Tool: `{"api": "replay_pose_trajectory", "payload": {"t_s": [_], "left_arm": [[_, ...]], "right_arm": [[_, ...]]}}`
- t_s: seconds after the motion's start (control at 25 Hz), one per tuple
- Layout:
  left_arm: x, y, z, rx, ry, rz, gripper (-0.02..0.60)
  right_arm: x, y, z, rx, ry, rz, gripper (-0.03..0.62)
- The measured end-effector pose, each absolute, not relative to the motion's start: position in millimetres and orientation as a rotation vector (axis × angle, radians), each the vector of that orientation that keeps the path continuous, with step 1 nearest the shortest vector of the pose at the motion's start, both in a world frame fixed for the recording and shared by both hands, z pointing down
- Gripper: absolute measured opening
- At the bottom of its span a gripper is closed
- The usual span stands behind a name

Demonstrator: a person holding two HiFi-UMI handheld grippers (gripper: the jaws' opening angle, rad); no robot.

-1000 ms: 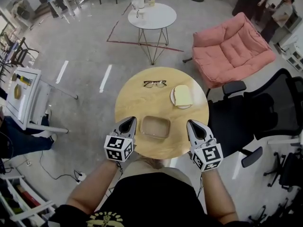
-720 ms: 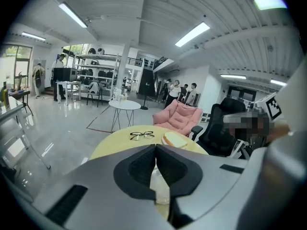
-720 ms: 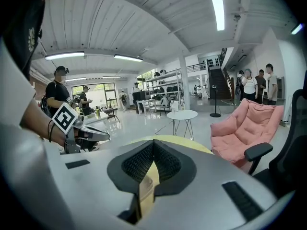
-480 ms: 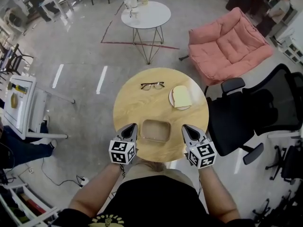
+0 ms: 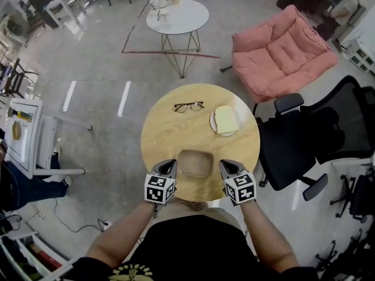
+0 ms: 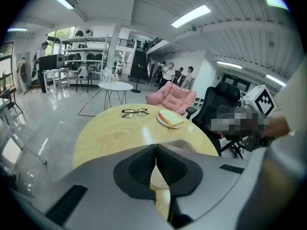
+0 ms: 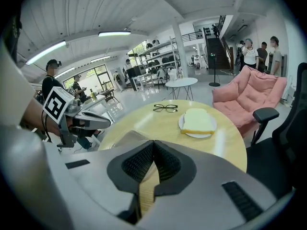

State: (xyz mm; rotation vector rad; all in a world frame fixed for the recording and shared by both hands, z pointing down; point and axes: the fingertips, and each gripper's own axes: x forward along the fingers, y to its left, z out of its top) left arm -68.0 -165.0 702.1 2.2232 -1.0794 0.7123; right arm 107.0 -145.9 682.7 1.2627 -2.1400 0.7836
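Note:
A round wooden table (image 5: 170, 130) carries black glasses (image 5: 188, 106), a white plate with a slice of bread (image 5: 225, 119) and a clear rectangular container (image 5: 195, 163) near its front edge. My left gripper (image 5: 169, 167) sits just left of the container, jaws closed together with nothing between them. My right gripper (image 5: 226, 167) sits just right of it, also shut and empty. In the left gripper view the glasses (image 6: 134, 112) and bread (image 6: 170, 119) lie beyond the jaws. In the right gripper view the bread (image 7: 197, 120) and glasses (image 7: 165, 108) show, with the left gripper (image 7: 98, 121) at the left.
A black office chair (image 5: 304, 139) stands right of the table and a pink sofa (image 5: 280, 51) lies beyond it. A white round side table (image 5: 177, 17) with bottles stands further back. A white cart (image 5: 26, 130) is at the left. People stand at the far right.
Both grippers have drawn back toward the table's front edge and closer to the container's sides. They now tilt lower, so the tabletop fills more of each gripper view.

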Motion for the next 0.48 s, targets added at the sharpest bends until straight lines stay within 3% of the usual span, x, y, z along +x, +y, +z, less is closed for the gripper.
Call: {"api": "replay_pose_trajectory", "payload": {"t_s": [0.48], "left_arm": [[-75.6, -189.1, 724.5, 2.168, -1.024, 0.723, 0.017]], "right_arm": [[99.2, -149.2, 727.8, 1.214, -2.051, 0.911, 0.017]]}}
